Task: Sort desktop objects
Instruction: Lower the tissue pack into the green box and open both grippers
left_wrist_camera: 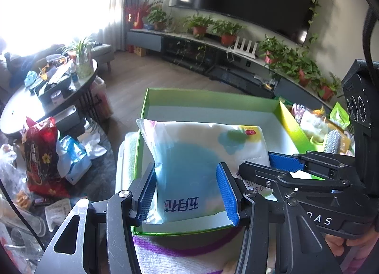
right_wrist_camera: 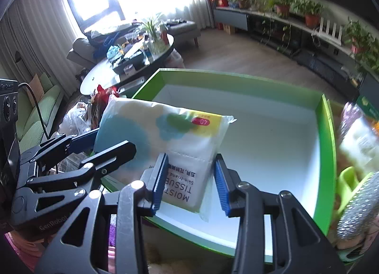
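Both the left claw [left_wrist_camera: 187,193] and the right claw [right_wrist_camera: 191,184] pinch the tissue pack [left_wrist_camera: 189,155] over the green box [left_wrist_camera: 213,101], so uneven release could tip it onto the rim

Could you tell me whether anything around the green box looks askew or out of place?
The tissue pack sits tilted over the green box, its far end overhanging the box's left wall rather than lying flat inside.
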### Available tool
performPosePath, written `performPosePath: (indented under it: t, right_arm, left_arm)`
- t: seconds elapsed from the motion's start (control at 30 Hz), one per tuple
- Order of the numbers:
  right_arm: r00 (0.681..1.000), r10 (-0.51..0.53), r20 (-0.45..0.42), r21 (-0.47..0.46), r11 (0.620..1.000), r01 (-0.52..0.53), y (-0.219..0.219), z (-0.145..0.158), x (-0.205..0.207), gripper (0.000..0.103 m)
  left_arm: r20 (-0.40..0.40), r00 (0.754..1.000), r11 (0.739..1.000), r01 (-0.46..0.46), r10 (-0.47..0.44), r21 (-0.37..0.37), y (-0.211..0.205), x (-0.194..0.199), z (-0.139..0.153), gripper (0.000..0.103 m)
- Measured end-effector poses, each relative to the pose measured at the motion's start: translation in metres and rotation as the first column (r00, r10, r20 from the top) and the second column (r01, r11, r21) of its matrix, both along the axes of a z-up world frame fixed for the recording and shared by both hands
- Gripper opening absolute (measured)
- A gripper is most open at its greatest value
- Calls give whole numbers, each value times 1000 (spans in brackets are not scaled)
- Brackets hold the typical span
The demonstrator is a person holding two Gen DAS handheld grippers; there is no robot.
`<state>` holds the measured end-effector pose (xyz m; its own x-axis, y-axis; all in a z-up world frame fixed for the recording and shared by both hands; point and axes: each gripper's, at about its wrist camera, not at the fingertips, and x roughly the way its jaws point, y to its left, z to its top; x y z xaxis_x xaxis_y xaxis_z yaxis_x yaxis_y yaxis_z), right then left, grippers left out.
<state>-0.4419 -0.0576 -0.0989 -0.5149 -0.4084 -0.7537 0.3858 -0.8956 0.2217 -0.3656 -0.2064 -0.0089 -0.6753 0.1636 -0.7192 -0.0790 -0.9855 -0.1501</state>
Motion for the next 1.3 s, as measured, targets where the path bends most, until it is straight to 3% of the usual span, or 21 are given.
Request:
performPosePath:
  t: [0.43,0.7,1.13,1.3]
  right_arm:
    - [993,-5,115,70,998,-3,-2,-20,-2,38]
    - [991,7,134,75,997,-17,1,-22,-2,38]
    - [1000,5,3,75,997,-6,5,23,15,38]
    - [1000,8,-30,77,997,-5,8,43,29,38]
  left_arm:
    - [65,998,998,-1,4,-56,7,0,-16,51]
    - [27,999,989,-28,32,-146,14,6,-8,52]
    - [-71,996,993,-55,48,-105,17,24,33,52]
    - [-107,992,991,-75,63,-114,24,44,52,59]
